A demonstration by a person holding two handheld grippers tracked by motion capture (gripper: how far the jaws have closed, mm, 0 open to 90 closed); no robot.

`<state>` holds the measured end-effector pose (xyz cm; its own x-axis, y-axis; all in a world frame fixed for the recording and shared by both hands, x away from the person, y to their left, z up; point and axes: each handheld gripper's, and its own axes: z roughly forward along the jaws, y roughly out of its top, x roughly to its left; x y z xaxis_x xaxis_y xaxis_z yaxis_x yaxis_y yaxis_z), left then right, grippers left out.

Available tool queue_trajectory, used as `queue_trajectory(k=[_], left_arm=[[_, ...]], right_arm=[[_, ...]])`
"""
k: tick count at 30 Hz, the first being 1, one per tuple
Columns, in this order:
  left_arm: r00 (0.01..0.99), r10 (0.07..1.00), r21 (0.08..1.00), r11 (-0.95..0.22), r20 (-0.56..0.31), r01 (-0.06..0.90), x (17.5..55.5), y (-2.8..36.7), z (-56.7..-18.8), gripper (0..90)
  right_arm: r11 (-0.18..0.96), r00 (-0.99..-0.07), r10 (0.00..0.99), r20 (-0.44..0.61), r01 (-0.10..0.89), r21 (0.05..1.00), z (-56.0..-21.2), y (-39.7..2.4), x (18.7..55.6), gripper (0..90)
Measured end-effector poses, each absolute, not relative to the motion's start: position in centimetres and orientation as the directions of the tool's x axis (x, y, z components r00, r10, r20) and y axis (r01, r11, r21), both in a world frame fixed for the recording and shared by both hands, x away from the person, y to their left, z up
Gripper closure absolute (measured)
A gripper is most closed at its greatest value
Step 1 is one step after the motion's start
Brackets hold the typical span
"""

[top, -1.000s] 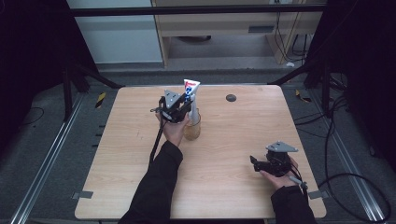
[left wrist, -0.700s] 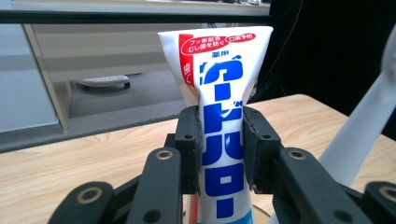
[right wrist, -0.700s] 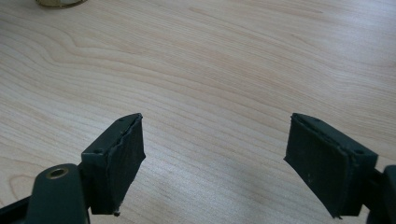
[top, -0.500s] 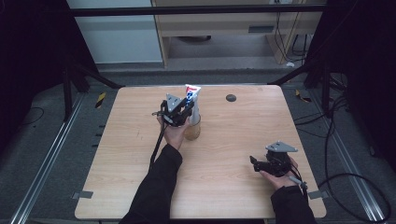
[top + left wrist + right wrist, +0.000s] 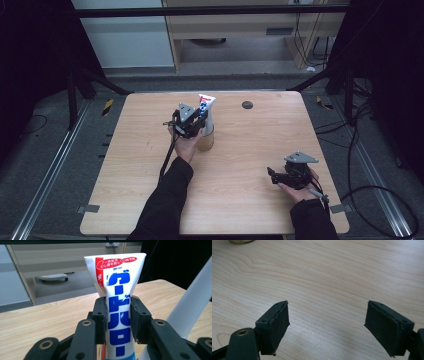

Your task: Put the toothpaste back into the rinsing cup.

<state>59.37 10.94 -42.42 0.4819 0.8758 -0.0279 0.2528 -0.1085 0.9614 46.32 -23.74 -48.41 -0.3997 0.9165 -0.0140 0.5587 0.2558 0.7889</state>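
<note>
A white toothpaste tube with blue and red print stands upright, crimped end up, over a glass cup at the table's middle back. My left gripper is shut on it. In the left gripper view the tube sits squeezed between both pads of the left gripper. A white slanted stick leans just to its right. My right gripper rests in a hand near the front right corner. The right gripper is open over bare wood, with nothing between its jaws.
The wooden table has a small dark disc near its back edge. The cup's base shows at the top left of the right gripper view. Metal rails, cables and a low shelf surround the table.
The left gripper and the tube have sunk slightly toward the cup. The right gripper has not moved.
</note>
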Motion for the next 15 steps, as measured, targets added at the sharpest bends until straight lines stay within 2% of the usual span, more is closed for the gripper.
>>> queue_trajectory(k=[15], left_arm=[[0.498, 0.867, 0.947, -0.149, -0.013, 0.283, 58.2, 11.6, -42.8, 66.7]], right_arm=[[0.26, -0.403, 0.915, -0.017, 0.558, 0.788, -48.4, -23.7, 46.3, 19.2]])
